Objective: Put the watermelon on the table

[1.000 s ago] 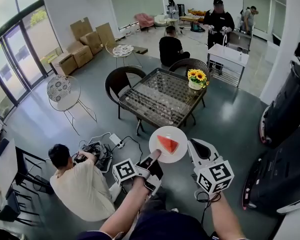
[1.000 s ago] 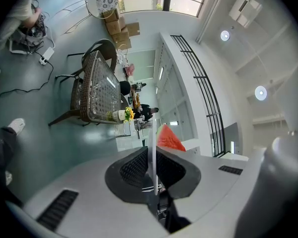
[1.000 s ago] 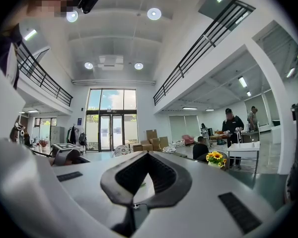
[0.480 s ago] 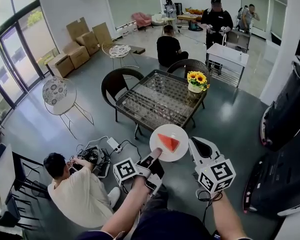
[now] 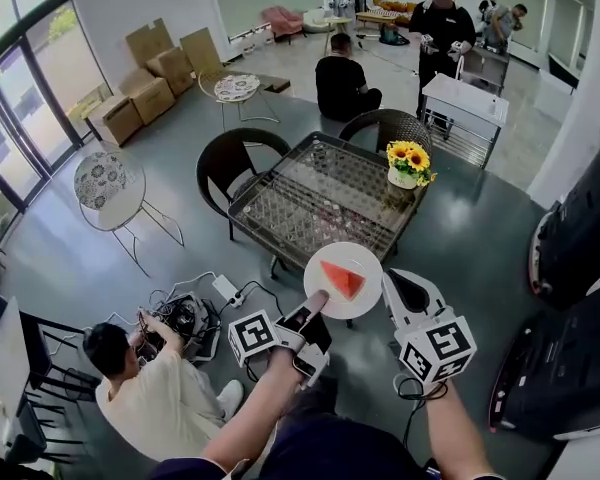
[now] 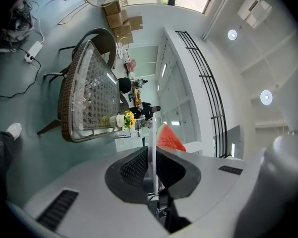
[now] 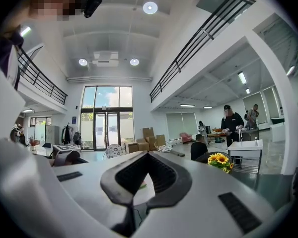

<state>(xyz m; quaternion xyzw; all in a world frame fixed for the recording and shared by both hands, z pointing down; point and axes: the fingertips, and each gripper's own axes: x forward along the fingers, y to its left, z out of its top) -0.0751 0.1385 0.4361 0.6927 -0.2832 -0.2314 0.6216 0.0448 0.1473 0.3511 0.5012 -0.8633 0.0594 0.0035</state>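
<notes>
1. The left gripper point(image 5: 318, 301) is clenched on the near rim of a white plate point(image 5: 329, 295). Its own view shows that rim edge-on, pinched between the pads, so the pick-up is done.
2. The watermelon point(image 5: 342, 280), a red wedge, lies on the plate. The plate is carried in the air above the grey floor (it is not yet set on any surface).
3. The right gripper point(image 5: 405, 290) hangs just beside the plate on its right. Its jaws are together on nothing, and it takes no part in the carry.
4. The table point(image 5: 252, 208), with a glass top and a wicker frame, stands just beyond the plate's far edge in the head view. Its near corner is close, but the plate is not over the top.
5. A pot of sunflowers point(image 5: 408, 158) stands at the table's far right corner, well apart from the near edge where the plate would arrive.
6. Judged from this, the carry is nearly done. What is left is to bring the plate over the tabletop, lower it until it rests there, and let go of the rim.
</notes>
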